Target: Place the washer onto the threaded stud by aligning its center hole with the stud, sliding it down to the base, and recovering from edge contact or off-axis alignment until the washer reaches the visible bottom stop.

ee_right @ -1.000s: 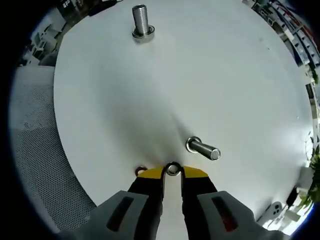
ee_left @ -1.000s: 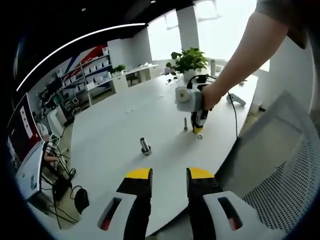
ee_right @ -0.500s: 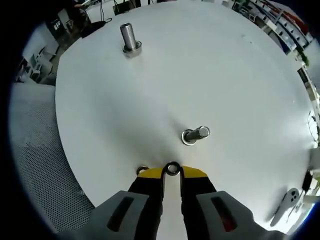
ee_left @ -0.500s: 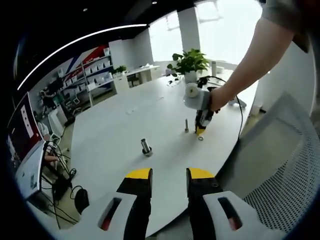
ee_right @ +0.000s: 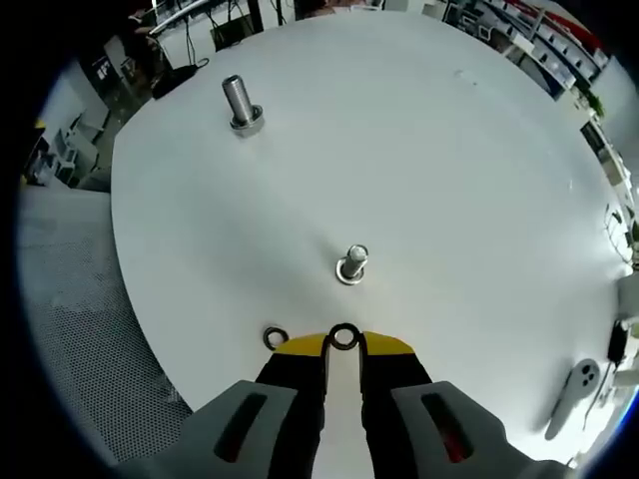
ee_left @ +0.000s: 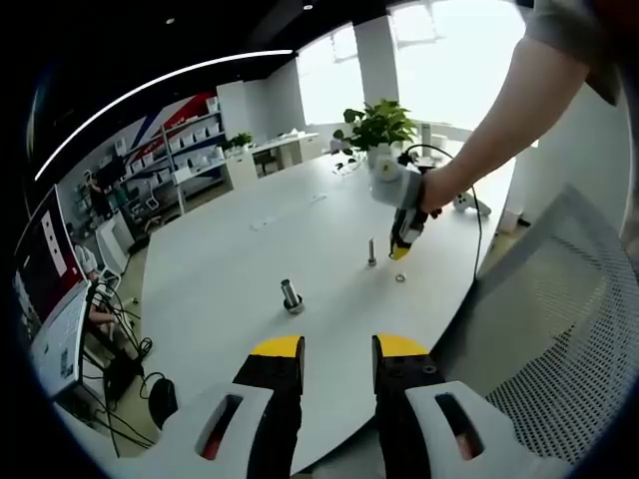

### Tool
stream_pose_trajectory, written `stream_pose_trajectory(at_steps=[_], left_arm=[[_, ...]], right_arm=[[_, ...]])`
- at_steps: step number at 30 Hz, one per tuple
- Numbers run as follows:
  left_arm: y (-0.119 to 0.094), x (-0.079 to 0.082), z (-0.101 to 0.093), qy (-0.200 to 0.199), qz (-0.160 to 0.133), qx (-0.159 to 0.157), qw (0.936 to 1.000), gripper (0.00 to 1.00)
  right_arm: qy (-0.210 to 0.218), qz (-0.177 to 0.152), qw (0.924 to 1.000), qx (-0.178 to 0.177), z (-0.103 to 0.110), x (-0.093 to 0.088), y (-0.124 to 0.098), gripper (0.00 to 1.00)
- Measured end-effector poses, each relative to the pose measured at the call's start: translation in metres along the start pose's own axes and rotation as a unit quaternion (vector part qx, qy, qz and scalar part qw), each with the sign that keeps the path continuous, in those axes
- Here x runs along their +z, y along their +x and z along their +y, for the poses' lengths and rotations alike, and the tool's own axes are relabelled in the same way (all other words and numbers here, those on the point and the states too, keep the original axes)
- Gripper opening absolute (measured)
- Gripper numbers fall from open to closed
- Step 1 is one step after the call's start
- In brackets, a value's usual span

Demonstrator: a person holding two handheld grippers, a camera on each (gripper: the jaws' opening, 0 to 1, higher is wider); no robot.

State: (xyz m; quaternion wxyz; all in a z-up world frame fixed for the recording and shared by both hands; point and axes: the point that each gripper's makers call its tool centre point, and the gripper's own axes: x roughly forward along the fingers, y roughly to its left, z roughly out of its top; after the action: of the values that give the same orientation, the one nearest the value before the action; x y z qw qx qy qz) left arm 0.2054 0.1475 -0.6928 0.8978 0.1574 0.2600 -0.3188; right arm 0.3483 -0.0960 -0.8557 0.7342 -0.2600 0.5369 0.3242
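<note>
A: Right gripper view — what is sitting nearest?
B: The right gripper [ee_right: 343, 340] is pinching one washer [ee_right: 343, 336] between its yellow tips. A second washer [ee_right: 275, 337] is lying on the table [ee_right: 479, 180] just beside them.
A: And studs?
B: Two are standing upright: the near threaded stud [ee_right: 351, 263], then a far stud [ee_right: 240, 103].
A: The left gripper [ee_left: 337, 346]?
B: Its jaws are hanging apart, holding nothing, over the table edge.
</note>
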Motion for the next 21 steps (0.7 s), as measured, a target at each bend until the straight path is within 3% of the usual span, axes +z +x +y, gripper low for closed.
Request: stream_pose_trajectory(at_steps=[7, 15, 21], left_arm=[[0.0, 0.001, -0.001, -0.003, -0.004, -0.002, 1.0, 0.25], [0.0, 0.002, -0.001, -0.004, -0.005, -0.003, 1.0, 0.25], [0.0, 0.002, -0.002, -0.003, -0.006, -0.004, 1.0, 0.25]], right_arm=[[-0.001, -0.031, 0.9995, -0.012, -0.002, 0.012, -0.009, 0.13], [-0.011, -0.035, 0.9993, -0.011, -0.003, 0.014, -0.013, 0.13], [-0.019, -0.056, 0.998, -0.021, -0.007, 0.025, -0.022, 0.13]])
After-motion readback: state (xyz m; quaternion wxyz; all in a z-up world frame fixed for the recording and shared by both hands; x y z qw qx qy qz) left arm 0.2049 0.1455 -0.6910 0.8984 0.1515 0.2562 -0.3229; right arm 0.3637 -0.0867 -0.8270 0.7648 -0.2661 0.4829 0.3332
